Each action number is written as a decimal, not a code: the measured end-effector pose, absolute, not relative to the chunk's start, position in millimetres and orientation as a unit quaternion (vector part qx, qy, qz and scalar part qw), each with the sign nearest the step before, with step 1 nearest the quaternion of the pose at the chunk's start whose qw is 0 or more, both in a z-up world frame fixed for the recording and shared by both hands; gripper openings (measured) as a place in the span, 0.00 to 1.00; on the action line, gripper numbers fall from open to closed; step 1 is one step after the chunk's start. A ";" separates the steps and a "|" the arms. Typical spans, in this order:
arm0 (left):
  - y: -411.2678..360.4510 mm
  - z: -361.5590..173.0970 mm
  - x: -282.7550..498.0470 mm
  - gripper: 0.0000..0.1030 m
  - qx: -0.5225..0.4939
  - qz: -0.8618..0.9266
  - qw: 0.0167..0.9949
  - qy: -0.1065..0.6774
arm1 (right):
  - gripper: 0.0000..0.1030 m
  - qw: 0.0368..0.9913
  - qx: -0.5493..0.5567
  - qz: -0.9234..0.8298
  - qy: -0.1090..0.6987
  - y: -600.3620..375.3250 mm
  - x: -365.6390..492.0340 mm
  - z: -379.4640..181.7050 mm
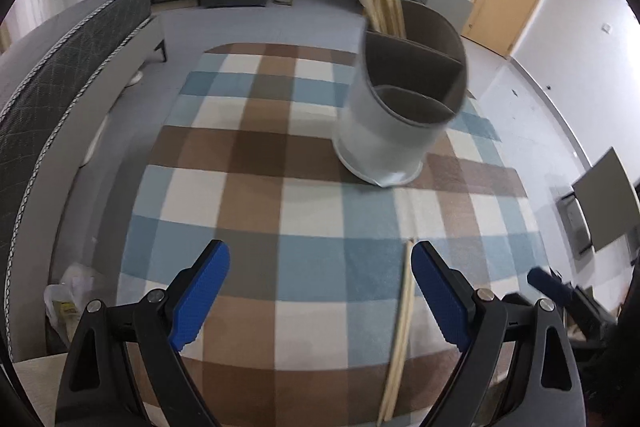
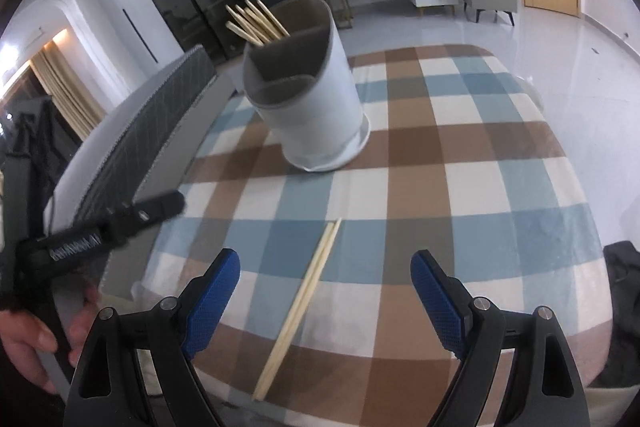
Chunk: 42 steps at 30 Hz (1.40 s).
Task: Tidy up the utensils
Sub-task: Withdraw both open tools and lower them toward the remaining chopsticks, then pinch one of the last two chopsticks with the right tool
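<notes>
Both the left gripper (image 1: pixel 320 291) and right gripper (image 2: pixel 325 297) are hovering wide open and empty over the chopstick pair (image 2: pixel 300 307) lying near the holder (image 2: pixel 306 95).

Ahead of my tongs the tablecloth (image 2: pixel 460 187) was checked in brown, pale blue and cream. The utensil holder (image 2: pixel 316 115) beyond them was white outside, grey-brown within. The chopsticks (image 2: pixel 304 303) between my right gripper's (image 2: pixel 325 297) blue-padded black fingers were pale wood.
</notes>
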<state>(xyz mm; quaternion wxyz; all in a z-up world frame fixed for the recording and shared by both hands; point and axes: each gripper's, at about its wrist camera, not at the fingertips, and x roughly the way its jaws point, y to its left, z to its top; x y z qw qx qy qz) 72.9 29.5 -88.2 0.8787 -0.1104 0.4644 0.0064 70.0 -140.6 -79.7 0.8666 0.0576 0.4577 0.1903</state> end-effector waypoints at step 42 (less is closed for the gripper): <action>73.6 -84.9 95.0 0.87 -0.187 0.044 0.857 0.477 | 0.37 0.786 -0.124 0.116 0.594 -69.5 128.8 -151.0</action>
